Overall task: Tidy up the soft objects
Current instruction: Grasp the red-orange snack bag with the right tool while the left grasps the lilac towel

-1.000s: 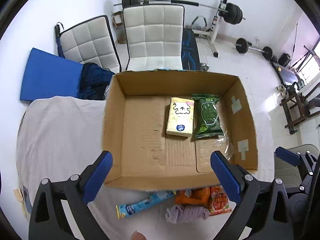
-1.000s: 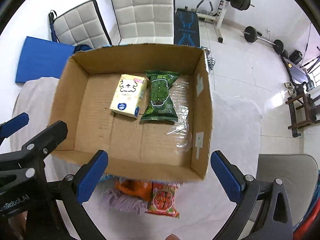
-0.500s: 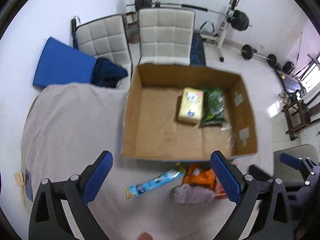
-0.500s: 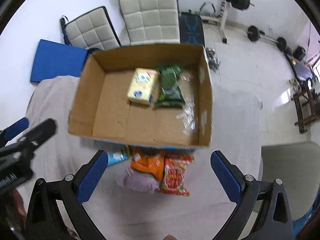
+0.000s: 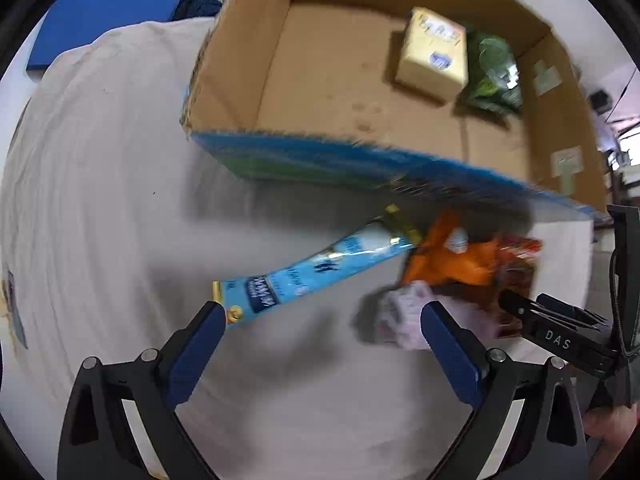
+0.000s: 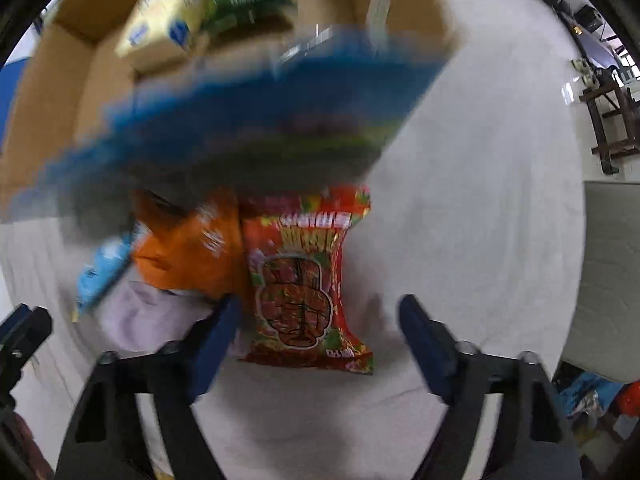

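An open cardboard box [image 5: 352, 92] holds a yellow tissue pack [image 5: 434, 54] and a green snack pack [image 5: 494, 76]. In front of it on the white cloth lie a long blue packet [image 5: 308, 266], an orange bag [image 5: 452, 256], a red snack bag [image 6: 304, 280] and a pale purple cloth [image 5: 404, 316]. My left gripper [image 5: 320, 328] is open, low over the cloth, its left finger near the blue packet's end and its right finger by the purple cloth. My right gripper [image 6: 318, 320] is open, straddling the red snack bag's lower end.
The box's blue outer wall [image 6: 256, 120] looms close above the snack pile. White cloth [image 5: 100, 160] covers the table. A grey cushioned seat [image 6: 608, 280] stands at the right; a blue mat [image 5: 100, 20] and a white chair lie beyond.
Both grippers have dropped from above the box down and toward the items in front of it. The right gripper now frames the red snack bag; the left has neared the blue packet.
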